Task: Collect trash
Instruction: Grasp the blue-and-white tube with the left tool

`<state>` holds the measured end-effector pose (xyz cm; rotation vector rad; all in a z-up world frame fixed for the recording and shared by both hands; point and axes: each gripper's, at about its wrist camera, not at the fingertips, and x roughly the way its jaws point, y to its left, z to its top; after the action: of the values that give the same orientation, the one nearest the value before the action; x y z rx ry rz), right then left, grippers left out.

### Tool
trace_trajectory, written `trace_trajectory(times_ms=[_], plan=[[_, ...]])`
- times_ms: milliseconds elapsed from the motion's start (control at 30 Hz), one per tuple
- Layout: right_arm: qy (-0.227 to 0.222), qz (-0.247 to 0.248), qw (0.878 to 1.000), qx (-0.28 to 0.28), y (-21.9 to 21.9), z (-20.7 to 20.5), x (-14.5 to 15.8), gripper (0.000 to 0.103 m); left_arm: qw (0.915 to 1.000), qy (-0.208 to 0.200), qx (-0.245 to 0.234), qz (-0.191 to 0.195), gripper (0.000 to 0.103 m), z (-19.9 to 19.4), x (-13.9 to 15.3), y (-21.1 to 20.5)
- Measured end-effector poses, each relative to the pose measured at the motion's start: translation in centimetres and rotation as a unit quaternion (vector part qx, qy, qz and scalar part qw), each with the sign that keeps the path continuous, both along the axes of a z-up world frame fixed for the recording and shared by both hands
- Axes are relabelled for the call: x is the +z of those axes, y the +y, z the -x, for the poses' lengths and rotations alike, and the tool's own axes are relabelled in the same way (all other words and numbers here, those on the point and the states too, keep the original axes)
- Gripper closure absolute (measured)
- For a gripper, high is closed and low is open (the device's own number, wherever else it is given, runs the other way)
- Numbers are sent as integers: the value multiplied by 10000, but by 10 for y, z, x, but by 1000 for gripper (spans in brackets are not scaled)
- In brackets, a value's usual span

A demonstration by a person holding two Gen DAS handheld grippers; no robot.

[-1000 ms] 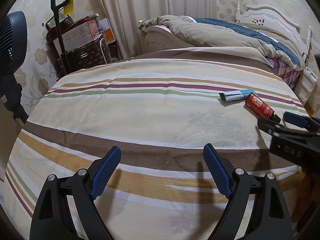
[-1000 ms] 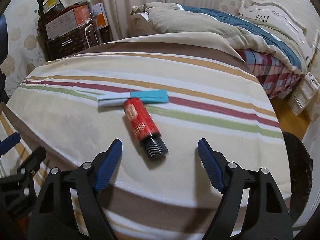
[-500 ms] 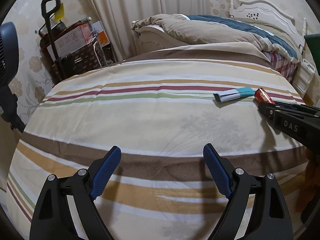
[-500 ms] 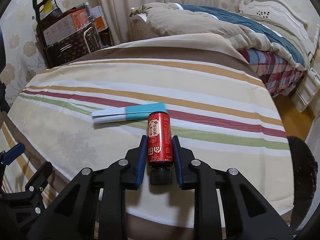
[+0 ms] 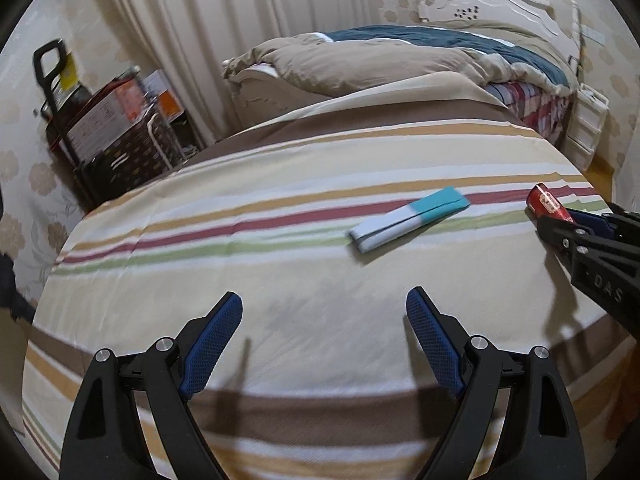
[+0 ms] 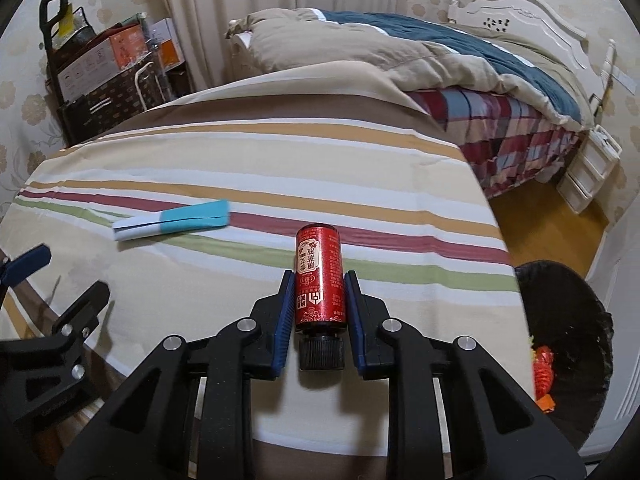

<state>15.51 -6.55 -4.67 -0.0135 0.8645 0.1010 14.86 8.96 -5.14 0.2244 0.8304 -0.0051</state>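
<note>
Striped cream bedspread [image 6: 280,152] fills both views, wooden floor off its right edge. Right gripper [image 6: 318,292] is clamped on a small red cylindrical bottle with a black screw cap [image 6: 318,276], cap toward the camera, lifted just above the cloth. Left gripper [image 5: 324,320] has its blue pads wide apart with nothing between them, hovering over bare fabric. Flat white-and-teal folded paper packet [image 5: 410,218] lies on the red and green stripes, between the two grippers. Only the right wrist view shows the black-lined trash bin [image 6: 568,304] beside the bed, holding red and orange scraps [image 6: 543,372]. Rumpled tan-and-blue duvet [image 6: 400,48] lies farther back.
</note>
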Motion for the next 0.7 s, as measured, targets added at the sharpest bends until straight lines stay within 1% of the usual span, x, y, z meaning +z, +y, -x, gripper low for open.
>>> trace_trajectory(times_ms=[233, 600, 700], plan=[[5, -58, 10000, -62, -16, 1, -1, 79, 9994, 23, -314, -160, 19, -18, -2, -24], [10, -224, 9997, -52, -21, 1, -1, 79, 9977, 122, -629, -197, 19, -45, -5, -39], [9, -258, 9997, -52, -22, 1, -1, 79, 9974, 162, -687, -126, 19, -52, -4, -39]])
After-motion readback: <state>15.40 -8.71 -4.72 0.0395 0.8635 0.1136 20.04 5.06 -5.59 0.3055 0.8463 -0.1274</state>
